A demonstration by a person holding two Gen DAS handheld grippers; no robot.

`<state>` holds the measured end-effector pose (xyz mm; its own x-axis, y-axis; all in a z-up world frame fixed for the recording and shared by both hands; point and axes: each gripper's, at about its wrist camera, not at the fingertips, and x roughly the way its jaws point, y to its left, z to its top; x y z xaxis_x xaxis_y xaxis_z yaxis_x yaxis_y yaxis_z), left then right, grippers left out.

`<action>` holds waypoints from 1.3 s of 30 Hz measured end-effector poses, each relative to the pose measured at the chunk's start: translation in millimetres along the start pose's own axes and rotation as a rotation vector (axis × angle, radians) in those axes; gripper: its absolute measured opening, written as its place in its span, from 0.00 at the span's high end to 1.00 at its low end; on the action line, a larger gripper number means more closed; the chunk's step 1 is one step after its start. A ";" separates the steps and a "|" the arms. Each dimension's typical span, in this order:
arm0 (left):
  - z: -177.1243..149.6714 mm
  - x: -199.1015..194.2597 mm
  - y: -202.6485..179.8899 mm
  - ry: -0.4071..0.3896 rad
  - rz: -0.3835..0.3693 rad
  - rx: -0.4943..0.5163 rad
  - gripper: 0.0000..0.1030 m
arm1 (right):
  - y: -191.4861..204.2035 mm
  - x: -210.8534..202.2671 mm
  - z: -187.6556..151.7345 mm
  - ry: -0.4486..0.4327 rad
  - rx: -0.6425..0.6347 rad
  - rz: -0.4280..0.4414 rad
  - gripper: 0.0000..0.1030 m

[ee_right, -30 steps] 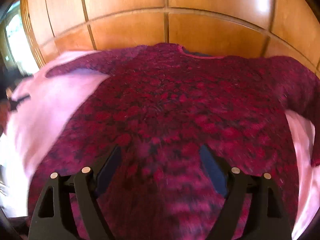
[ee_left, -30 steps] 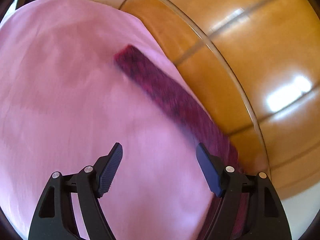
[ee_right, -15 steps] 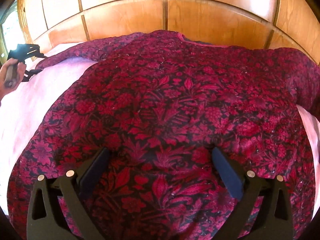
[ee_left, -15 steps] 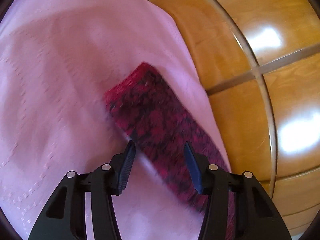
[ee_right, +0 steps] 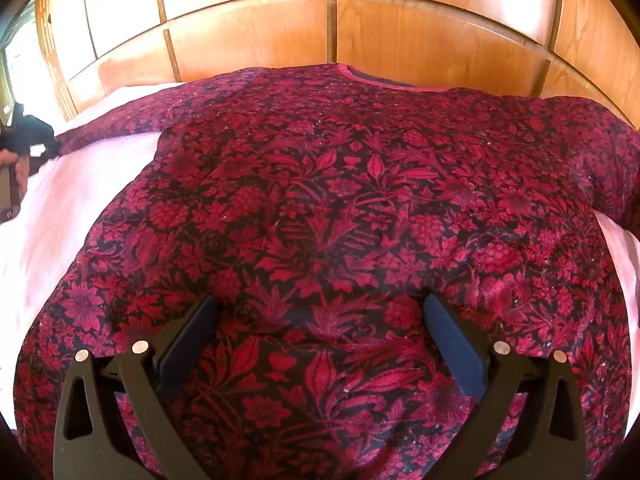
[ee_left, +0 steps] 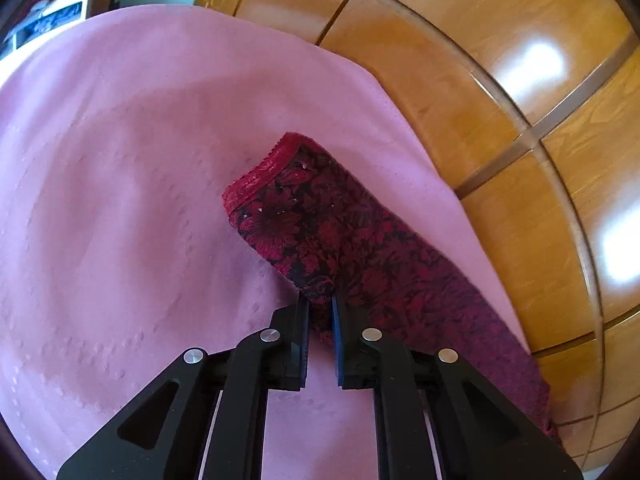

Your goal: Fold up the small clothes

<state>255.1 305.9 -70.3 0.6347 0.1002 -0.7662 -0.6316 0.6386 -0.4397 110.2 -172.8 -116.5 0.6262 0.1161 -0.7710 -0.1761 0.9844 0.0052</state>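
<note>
- Left wrist cam: left claw (ee_left: 320,312) just closed, pinching sleeve (ee_left: 320,224) edge near cuff.
- Right claw (ee_right: 320,320) wide open, over sweater (ee_right: 340,200) body, holding nothing.
- Sweater flat on pink sheet (ee_left: 120,200).
- Knit looks soft, floppy; grip by edges/cuffs.

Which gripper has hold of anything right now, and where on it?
Left gripper pinches the red top's sleeve at its edge, short of the cuff. Right gripper is open, holding nothing.
</note>
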 end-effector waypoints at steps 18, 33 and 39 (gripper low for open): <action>-260.0 -123.5 -191.0 0.085 -0.357 0.752 0.38 | -97.3 -77.2 6.9 -0.180 0.319 -0.057 0.20; -330.5 -88.4 -200.7 0.184 -0.348 0.914 0.33 | -323.3 -86.5 -29.0 -0.067 0.573 -0.658 0.85; -332.3 -89.5 -202.0 0.178 -0.347 0.932 0.28 | -344.1 -167.8 -15.2 -0.211 0.543 -0.704 0.88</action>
<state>177.9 -85.6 -68.7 0.5932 -0.2709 -0.7581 0.2233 0.9601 -0.1683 54.2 -533.0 1.5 0.5888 -0.5659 -0.5771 0.6474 0.7577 -0.0823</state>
